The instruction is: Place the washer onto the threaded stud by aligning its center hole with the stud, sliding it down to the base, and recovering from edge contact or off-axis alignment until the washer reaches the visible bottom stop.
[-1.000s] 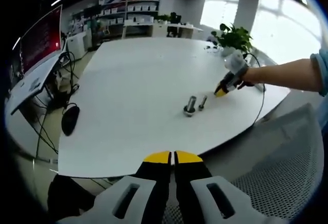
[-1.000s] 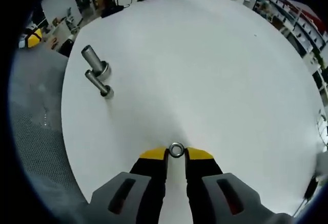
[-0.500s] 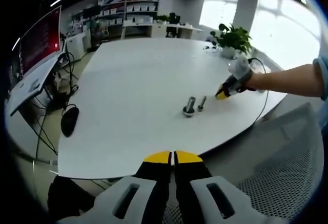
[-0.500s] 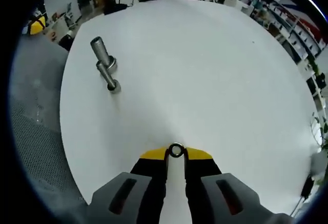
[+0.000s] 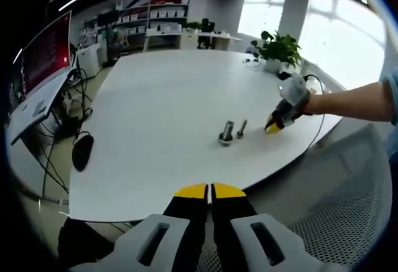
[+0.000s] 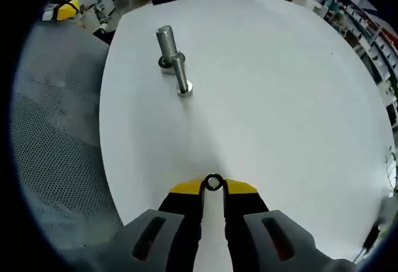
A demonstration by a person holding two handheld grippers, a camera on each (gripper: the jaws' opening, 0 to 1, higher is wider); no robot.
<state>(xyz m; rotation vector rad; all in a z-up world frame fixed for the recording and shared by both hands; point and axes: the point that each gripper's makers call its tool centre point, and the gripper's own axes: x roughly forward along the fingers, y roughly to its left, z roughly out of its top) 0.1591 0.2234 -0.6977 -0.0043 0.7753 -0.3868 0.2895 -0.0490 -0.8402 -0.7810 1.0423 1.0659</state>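
The yellow-tipped fingers (image 6: 235, 187) of the right gripper (image 6: 214, 185) are clamped on the washer (image 6: 214, 182), which sits pinched between their tips with its centre hole open to view. The left gripper (image 5: 210, 191) has its fingers pressed together on nothing, hanging off the near edge of the white tabletop (image 5: 168, 110).

As I judge it, the washer is picked up and carried but not yet placed. In the right gripper view it is well apart from the two upright studs: the thinner threaded stud (image 6: 181, 76) stands nearer the washer, and the thicker stud (image 6: 166, 43) is just behind it with what looks like a ring or nut at its base. Which stud is meant I cannot tell. Still left: bringing the washer over a stud top, lining hole with axis, and sliding it down to the bottom stop.

No containers are visible; a potted plant (image 5: 278, 46) stands on the tabletop beyond the studs.
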